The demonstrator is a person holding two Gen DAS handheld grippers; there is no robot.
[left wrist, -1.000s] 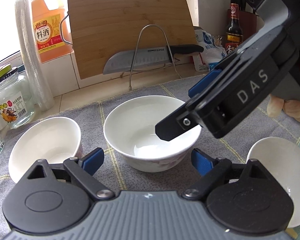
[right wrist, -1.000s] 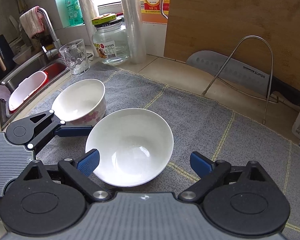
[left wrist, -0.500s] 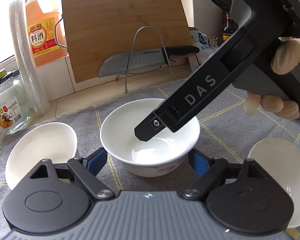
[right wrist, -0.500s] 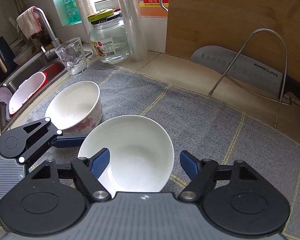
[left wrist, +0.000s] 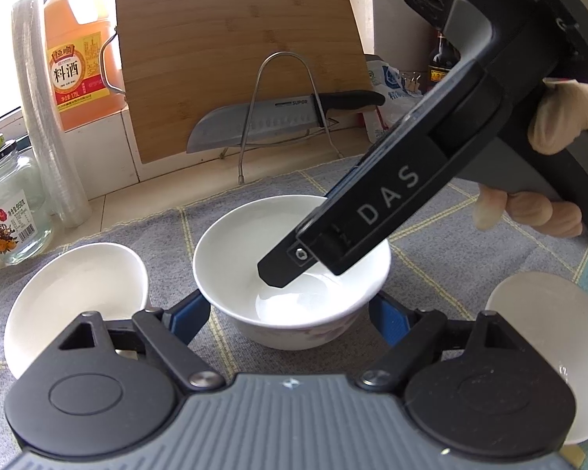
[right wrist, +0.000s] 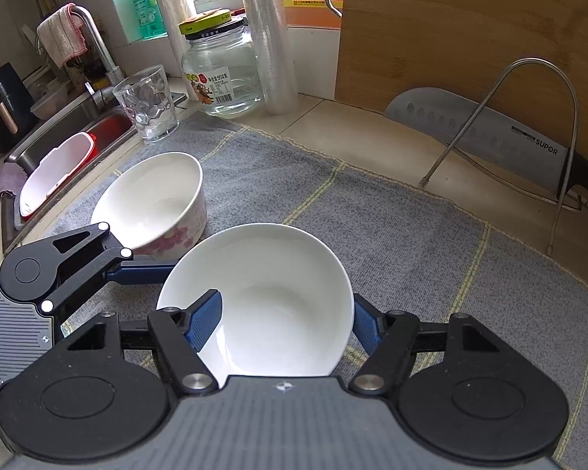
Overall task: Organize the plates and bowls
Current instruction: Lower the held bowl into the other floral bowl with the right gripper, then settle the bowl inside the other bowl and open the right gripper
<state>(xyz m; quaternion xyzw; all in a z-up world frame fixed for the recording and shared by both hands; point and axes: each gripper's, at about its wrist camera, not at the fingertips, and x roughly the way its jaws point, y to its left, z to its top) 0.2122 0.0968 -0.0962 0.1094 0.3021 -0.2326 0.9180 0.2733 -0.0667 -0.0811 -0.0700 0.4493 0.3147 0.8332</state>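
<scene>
My right claw (right wrist: 282, 319) has just been closing and now pinches the white bowl (right wrist: 270, 297) between its pads, one inside the rim. My left claw (left wrist: 290, 315) straddles it, spread. Glazed walls may slip; lifting could clip the flowered bowl (right wrist: 156, 203) just beyond.

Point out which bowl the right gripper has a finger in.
The middle bowl: one finger of the right gripper dips inside it. The left bowl and the right dish have nothing in them.

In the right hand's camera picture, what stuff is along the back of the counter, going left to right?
Faucet → drinking glass → glass jar → roll of plastic bags → cutting board
</scene>
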